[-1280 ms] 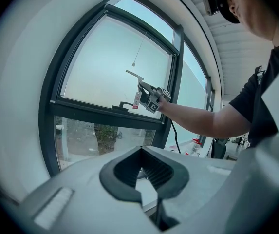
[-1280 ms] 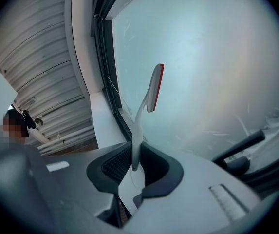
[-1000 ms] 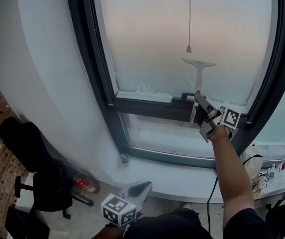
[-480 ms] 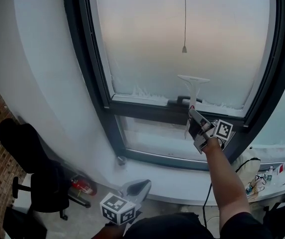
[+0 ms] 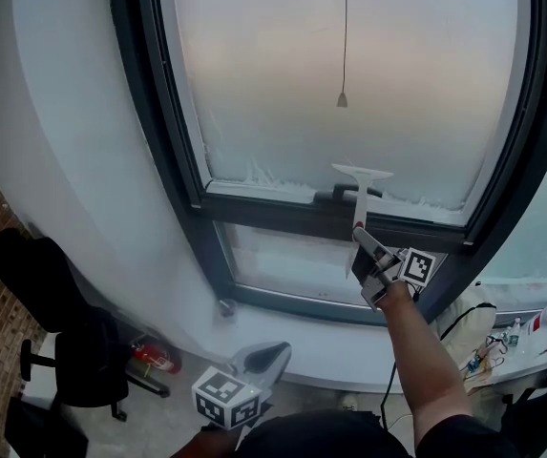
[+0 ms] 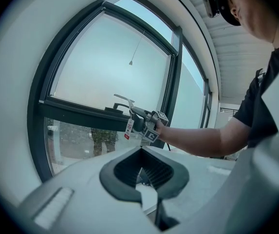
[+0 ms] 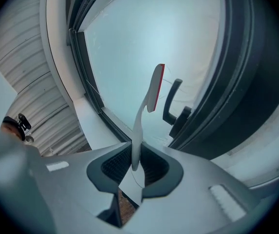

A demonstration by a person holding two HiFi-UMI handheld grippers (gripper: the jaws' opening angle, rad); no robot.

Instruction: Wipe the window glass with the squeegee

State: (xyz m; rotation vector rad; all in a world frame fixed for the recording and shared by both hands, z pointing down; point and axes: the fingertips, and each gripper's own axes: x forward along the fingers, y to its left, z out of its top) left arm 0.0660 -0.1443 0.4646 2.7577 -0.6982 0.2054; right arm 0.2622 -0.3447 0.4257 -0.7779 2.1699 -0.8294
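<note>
Right gripper (image 5: 360,239) is clamped on the squeegee (image 5: 359,198) at the tail end of its handle. The blade is straight ahead of the jaws, at the lower edge of the glass (image 5: 349,65). Left gripper (image 6: 140,172) is closed on nothing, low and well behind the right. The squeegee looks like light, stiff, thin plastic, probably slick. The narrow handle could twist in the pads, so a hold nearer the blade should steer better.

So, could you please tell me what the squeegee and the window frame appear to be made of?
Squeegee: white, smooth and faintly glossy, with a thin moulded handle, so probably plastic. The red strip along its blade edge may be rubber, but the look leaves that open.
Window frame: dark and matte, in straight, uniform profiles. It is likely painted or coated metal, possibly plastic.
</note>
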